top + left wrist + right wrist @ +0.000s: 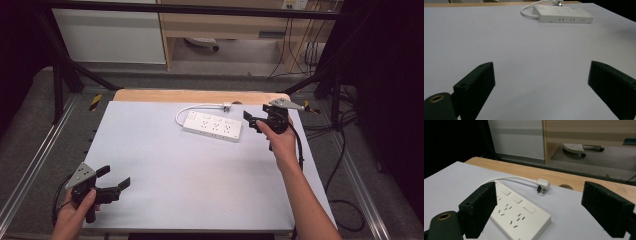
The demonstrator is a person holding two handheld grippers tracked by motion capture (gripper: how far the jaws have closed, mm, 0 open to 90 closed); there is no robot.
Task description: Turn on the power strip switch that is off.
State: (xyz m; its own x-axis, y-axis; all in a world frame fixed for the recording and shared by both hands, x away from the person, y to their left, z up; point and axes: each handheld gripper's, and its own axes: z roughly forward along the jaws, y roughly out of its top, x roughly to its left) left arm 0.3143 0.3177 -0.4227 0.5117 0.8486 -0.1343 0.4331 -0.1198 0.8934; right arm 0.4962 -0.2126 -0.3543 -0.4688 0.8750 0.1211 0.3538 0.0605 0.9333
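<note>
Power strip (213,126) lies flat on the far right part of the white counter (190,175), white, with three switches and rows of sockets. Its short cord (192,108) loops off the left end and runs right along the far side; the plug (227,106) lies loose on the counter just behind the strip, prongs not in any socket. Right gripper (252,121) hovers just right of the strip's right end, pointing left toward it, fingers (480,208) spread wide with nothing between them; in the right gripper view the strip sits low between them and the plug (543,185) shows farther off, centred. Left gripper (115,179) rests at the near left corner, well apart from the strip, fingers (475,86) spread, empty. Step in hand, judged: approach of the right gripper to the plug or the strip, no contact yet. Next move likely calls for reaching on over the strip to the plug, lining the fingers across its body and pinching it. Left gripper probably must come over to steady the strip, or it may slide.
</note>
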